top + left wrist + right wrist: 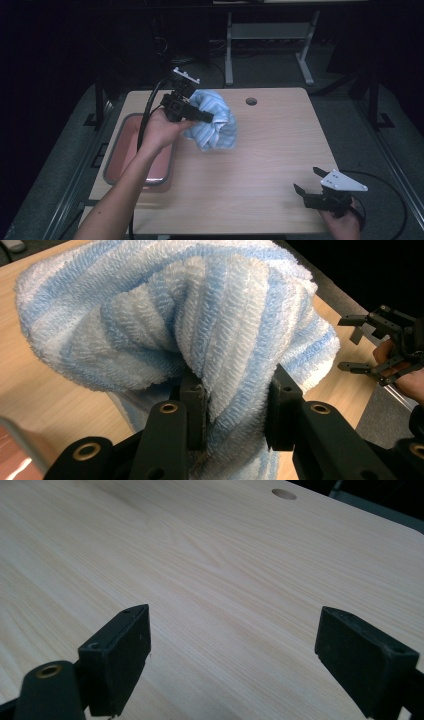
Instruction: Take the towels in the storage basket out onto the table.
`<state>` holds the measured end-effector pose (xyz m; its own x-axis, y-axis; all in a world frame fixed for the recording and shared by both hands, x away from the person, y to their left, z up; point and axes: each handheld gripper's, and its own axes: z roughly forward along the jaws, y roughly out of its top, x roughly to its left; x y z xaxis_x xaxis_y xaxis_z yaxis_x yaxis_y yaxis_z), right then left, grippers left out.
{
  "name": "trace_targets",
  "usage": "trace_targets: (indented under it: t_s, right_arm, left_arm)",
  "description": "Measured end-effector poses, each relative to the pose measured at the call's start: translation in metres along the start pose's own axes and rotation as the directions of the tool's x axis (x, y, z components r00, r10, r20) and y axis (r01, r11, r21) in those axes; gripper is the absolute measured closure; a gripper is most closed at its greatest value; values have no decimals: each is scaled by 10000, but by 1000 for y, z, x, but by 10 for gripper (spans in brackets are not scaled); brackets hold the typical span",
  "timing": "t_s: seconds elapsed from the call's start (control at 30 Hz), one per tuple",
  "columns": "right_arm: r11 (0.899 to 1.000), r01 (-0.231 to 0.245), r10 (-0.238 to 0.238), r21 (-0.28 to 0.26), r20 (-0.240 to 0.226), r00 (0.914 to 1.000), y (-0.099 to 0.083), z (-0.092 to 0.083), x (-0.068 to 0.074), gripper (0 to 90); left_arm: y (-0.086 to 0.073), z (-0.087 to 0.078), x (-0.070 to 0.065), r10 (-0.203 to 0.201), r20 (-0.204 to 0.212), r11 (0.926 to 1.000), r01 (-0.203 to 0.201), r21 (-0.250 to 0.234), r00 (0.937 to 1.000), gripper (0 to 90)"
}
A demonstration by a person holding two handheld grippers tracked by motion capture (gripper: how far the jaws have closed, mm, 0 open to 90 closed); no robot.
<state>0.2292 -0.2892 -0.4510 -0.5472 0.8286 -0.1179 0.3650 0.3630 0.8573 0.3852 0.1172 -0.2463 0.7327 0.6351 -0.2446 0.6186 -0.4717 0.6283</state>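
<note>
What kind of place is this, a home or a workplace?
Probably a lab or workshop, not a home: a bare light wooden table with a cable hole, a metal-framed workbench behind it in a dark room, and handheld black grippers trailing cables.

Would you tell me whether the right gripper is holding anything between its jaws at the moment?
No: the right gripper has its jaws spread wide with bare wooden table between them.

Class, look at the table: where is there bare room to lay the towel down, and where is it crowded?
Bare wood spans the table between the towel held in the left gripper and the open right gripper, up to the round hole. The left edge is crowded by the tray.
</note>
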Motion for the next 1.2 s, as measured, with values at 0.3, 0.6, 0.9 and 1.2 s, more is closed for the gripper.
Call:
trace_targets:
  t_s: [0.3, 0.6, 0.9, 1.2]
  right_arm:
    - [10000, 0, 0, -48, -23, 10000, 1, 0, -1, 143]
    - [9999, 102, -102, 15, -71, 9999, 3, 2, 2, 143]
    - [9999, 105, -104, 9, -102, 9999, 4, 2, 1, 142]
    - [9999, 107, -106, 81, -142, 9998, 5, 3, 1, 143]
  left_arm:
    - [13, 22, -7, 125, 94, 9996, -128, 251, 9999, 673]
    - [19, 45, -11, 142, 77, 9990, -145, 411, 9999, 670]
    - [21, 80, -20, 200, 227, 9965, -218, 803, 9995, 667]
    - [19, 104, -24, 46, 383, 9939, -88, 1100, 9993, 659]
